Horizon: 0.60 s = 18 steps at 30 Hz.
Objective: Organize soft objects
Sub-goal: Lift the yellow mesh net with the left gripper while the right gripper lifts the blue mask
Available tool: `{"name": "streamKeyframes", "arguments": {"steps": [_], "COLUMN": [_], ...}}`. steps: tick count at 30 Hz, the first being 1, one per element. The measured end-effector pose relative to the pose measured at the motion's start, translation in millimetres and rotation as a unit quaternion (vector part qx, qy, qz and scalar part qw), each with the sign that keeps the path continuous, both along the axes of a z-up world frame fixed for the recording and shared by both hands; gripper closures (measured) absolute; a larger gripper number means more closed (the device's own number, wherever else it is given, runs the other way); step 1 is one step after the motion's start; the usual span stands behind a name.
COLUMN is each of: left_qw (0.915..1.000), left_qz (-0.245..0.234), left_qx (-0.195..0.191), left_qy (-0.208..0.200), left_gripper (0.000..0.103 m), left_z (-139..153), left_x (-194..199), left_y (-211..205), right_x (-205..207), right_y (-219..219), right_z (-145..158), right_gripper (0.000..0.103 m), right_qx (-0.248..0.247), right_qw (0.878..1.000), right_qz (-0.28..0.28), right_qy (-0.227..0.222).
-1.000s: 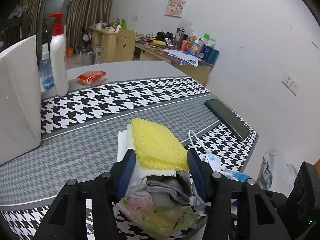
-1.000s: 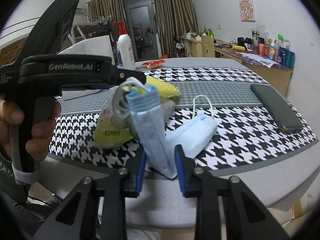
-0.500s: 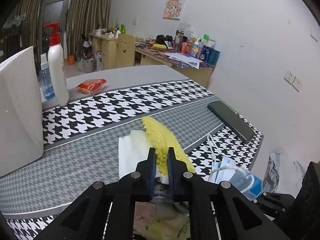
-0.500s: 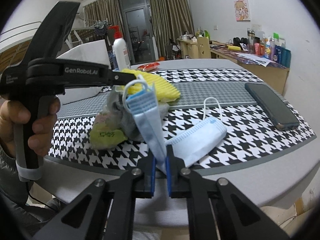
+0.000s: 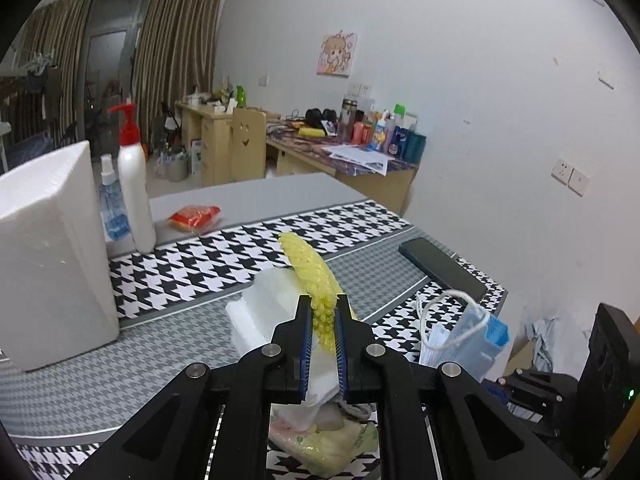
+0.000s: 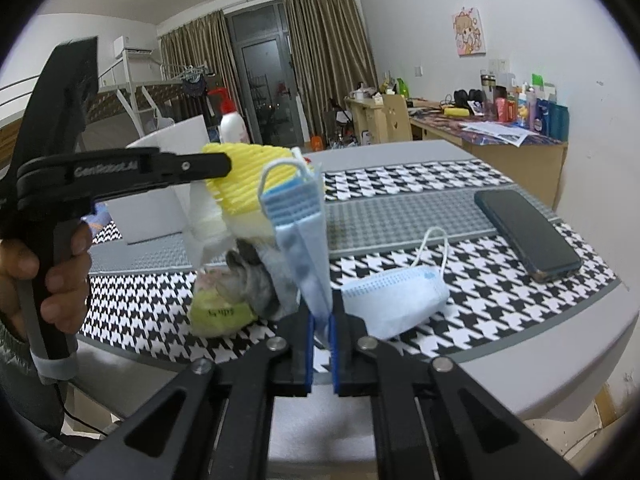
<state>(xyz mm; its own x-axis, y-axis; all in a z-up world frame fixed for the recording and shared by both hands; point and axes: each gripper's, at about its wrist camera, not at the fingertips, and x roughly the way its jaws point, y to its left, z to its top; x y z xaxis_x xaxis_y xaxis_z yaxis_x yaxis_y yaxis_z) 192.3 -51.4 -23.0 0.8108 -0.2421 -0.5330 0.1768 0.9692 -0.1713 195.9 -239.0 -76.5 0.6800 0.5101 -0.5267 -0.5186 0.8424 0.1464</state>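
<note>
because the left wrist camera looks straight along its own fingers, the left gripper (image 5: 323, 340) shows plainly here: its blue pads are pinched on the yellow sponge cloth (image 5: 310, 270), which stands up on edge between them and curves away over the houndstooth table (image 5: 192, 268). a white foam pad (image 5: 266, 308) hangs against the cloth's left side and looks caught in the same pinch lower down, though the contact is partly hidden. under the fingers lie a grey cloth and a floral tissue pack (image 5: 328, 446), not gripped. a blue face mask (image 5: 466, 340) is held up at the right, a phone (image 5: 442, 268) lies beyond it, and a white box (image 5: 52, 248) stands at the left beside a pump bottle (image 5: 134, 184). that box may be the bin for the soft things, but nothing shows this for sure. in the right wrist view, the right gripper (image 6: 320, 344) is pressed together on the lower end of the face mask (image 6: 300, 232), so the mask stands upright with its ear loop at the top. a second mask (image 6: 394, 300) lies flat on the table just to the right, untouched. the left gripper (image 6: 216, 164) reaches in from the left in the person's hand (image 6: 44, 272), carrying the yellow sponge cloth (image 6: 248, 184) clear above the table, with the foam pad (image 6: 204, 220) under it and the grey cloth (image 6: 256, 280) and tissue pack (image 6: 218, 308) below. each tool holding one light piece by its edge would, i judge, let both be carried off together, yet a thin pinch on limp stuff could slip.
</note>
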Motion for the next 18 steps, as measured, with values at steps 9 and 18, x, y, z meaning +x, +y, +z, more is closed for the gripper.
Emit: {"name": "streamKeyframes", "arguments": {"steps": [9,18], "left_qw": [0.9990,0.9973], "left_qz": [0.016,0.035], "left_qx": [0.009,0.019], "left_qy": [-0.040,-0.061], "left_gripper": [0.092,0.092], "left_z": [18.9,27.9], "left_x": [-26.5,-48.4], "left_y": [11.9,23.2], "right_x": [-2.7,-4.9], "right_y": [3.1,10.7], "right_z": [17.9,31.3], "right_gripper": [0.095,0.095], "right_qx": [0.012,0.017], "right_qw": [1.000,0.999], "right_qz": [-0.007,-0.010], "right_qy": [-0.024,-0.040]}}
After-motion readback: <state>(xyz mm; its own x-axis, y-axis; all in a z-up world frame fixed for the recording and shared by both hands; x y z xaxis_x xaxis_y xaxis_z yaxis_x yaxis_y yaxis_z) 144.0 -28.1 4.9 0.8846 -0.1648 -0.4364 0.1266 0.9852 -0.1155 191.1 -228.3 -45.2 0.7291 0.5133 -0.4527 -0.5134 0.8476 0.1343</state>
